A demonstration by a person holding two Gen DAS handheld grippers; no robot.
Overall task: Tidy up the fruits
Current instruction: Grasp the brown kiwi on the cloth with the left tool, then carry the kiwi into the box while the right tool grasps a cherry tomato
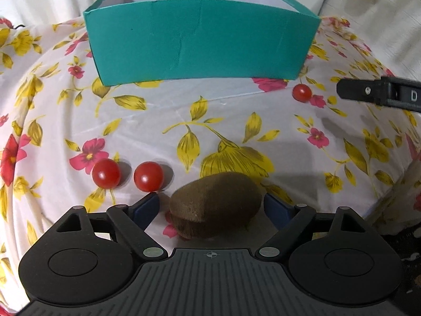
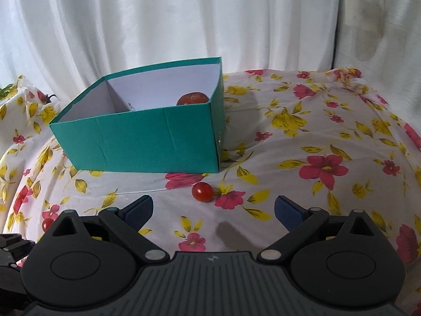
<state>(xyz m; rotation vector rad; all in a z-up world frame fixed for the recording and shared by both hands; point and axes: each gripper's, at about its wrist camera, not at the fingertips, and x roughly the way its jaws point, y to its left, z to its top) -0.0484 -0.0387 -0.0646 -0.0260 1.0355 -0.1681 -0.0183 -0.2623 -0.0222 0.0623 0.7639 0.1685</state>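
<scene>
A brown kiwi [image 1: 215, 205] lies on the flowered cloth between the blue pads of my left gripper [image 1: 211, 202]. The jaws are open: a narrow gap shows at the left pad, while the right pad sits close against the kiwi. Two cherry tomatoes [image 1: 106, 174] [image 1: 148, 176] rest just left of it. A third cherry tomato [image 2: 202, 191] lies just beyond the fingertips of my right gripper [image 2: 213, 210], which is open and holds nothing. Behind stands a teal box [image 2: 147, 137] with a red-orange fruit [image 2: 193, 98] inside.
One finger of the right gripper [image 1: 368, 92] reaches in from the right edge, near the third tomato [image 1: 302, 93]. The teal box [image 1: 202, 42] stands at the back of the table. White curtains [image 2: 184, 21] hang behind. The cloth falls away at the sides.
</scene>
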